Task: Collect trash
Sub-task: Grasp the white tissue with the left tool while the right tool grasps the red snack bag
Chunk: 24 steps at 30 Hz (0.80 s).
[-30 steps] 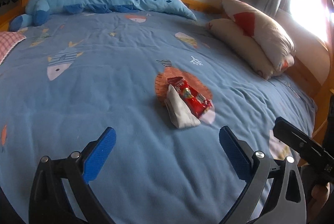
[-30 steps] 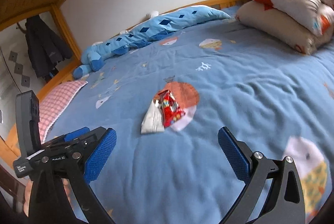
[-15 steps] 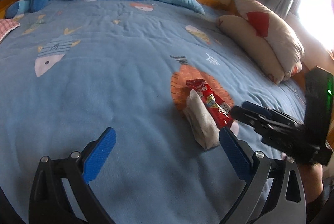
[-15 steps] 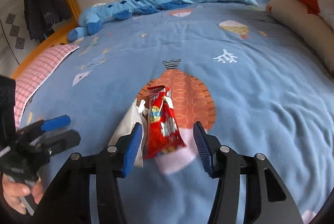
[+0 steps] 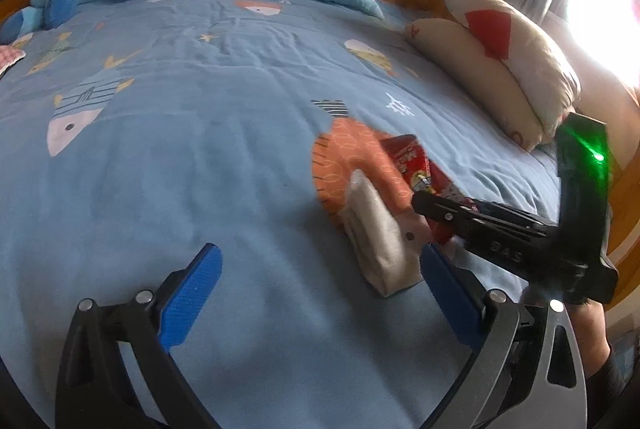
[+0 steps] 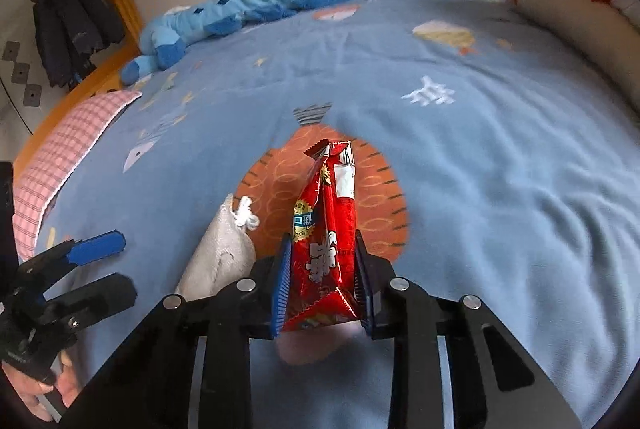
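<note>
The red snack wrapper point(image 6: 326, 249), lying on the bed point(image 6: 480, 169) beside a white cloth pouch point(image 6: 222, 257), is now clamped by the right hand-held gripper point(image 6: 322, 285), whose jaws have just been closing onto it. The left hand-held gripper point(image 5: 316, 293) is held spread wide and empty near the pouch. A straight, slow lift is called for, so the crinkly film is not pulled free.

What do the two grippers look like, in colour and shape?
Both look alike: the left gripper and the right gripper have black curved frames, silver round bolts and flat blue ribbed fingers. The right gripper's upright black body shows a green light.
</note>
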Each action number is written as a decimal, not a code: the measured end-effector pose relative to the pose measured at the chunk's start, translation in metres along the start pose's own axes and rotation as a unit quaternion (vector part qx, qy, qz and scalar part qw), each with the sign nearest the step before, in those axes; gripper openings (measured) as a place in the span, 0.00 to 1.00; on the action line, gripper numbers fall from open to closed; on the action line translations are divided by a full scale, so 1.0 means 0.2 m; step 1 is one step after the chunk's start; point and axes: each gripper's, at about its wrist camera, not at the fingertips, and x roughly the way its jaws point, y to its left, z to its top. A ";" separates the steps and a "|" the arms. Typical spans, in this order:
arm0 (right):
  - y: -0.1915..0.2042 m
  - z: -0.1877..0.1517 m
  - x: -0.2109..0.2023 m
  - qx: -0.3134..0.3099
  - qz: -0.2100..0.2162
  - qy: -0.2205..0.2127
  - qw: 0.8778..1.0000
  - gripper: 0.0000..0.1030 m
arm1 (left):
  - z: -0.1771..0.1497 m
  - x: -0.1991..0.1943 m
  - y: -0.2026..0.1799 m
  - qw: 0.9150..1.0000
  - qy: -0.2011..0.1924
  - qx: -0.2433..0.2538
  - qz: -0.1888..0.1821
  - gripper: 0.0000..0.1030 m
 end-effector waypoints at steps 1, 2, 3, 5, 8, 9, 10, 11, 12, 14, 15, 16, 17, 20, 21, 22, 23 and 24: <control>-0.01 0.00 -0.02 0.000 -0.001 -0.002 1.000 0.27 | 0.01 0.01 -0.02 1.000 0.001 0.004 -0.002 0.96; -0.03 0.00 -0.05 0.004 0.002 -0.007 1.000 0.27 | 0.01 0.02 -0.04 1.000 0.001 0.007 -0.003 0.96; -0.05 0.00 -0.08 0.008 0.006 -0.009 1.000 0.27 | 0.02 0.03 -0.07 1.000 0.000 0.011 -0.004 0.96; -0.09 0.00 -0.10 0.018 0.008 -0.010 1.000 0.27 | 0.03 0.07 -0.12 1.000 0.002 0.017 -0.006 0.96; -0.16 -0.02 -0.12 0.042 0.025 -0.006 0.999 0.27 | 0.06 0.14 -0.17 1.000 0.013 0.023 0.005 0.96; -0.17 -0.02 -0.13 0.046 0.029 -0.005 0.998 0.27 | 0.07 0.18 -0.18 1.000 0.017 0.025 0.006 0.95; -0.18 -0.03 -0.13 0.049 0.035 -0.004 0.998 0.27 | 0.07 0.20 -0.18 0.999 0.020 0.024 0.005 0.88; -0.18 -0.04 -0.13 0.049 0.036 -0.005 0.998 0.27 | 0.08 0.22 -0.19 0.999 0.022 0.025 0.004 0.71; -0.18 -0.05 -0.13 0.048 0.037 -0.004 0.998 0.27 | 0.08 0.25 -0.20 0.999 0.027 0.025 0.001 0.59; -0.18 -0.06 -0.12 0.046 0.040 -0.001 0.998 0.27 | 0.08 0.29 -0.21 0.999 0.040 0.027 -0.002 0.36; -0.18 -0.06 -0.12 0.046 0.040 0.001 0.998 0.27 | 0.08 0.30 -0.21 0.999 0.042 0.025 -0.005 0.35; -0.18 -0.06 -0.11 0.048 0.039 0.003 0.998 0.27 | 0.08 0.31 -0.20 0.999 0.042 0.022 -0.009 0.31; -0.18 -0.06 -0.11 0.050 0.040 0.003 0.998 0.27 | 0.08 0.30 -0.20 0.999 0.041 0.019 -0.012 0.28; -0.18 -0.06 -0.13 0.050 0.049 -0.001 0.998 0.27 | 0.07 0.27 -0.17 0.999 0.035 0.006 -0.036 0.23; -0.17 -0.07 -0.14 0.049 0.048 -0.001 0.998 0.27 | 0.06 0.25 -0.17 0.999 0.032 0.005 -0.039 0.22; -0.17 -0.07 -0.15 0.049 0.049 -0.002 0.998 0.27 | 0.06 0.24 -0.17 0.999 0.030 0.006 -0.041 0.21; -0.17 -0.08 -0.17 0.050 0.051 -0.003 0.997 0.27 | 0.06 0.22 -0.17 0.999 0.029 0.007 -0.045 0.21; -0.17 -0.08 -0.17 0.051 0.051 -0.004 0.997 0.27 | 0.05 0.20 -0.18 0.998 0.025 0.008 -0.052 0.21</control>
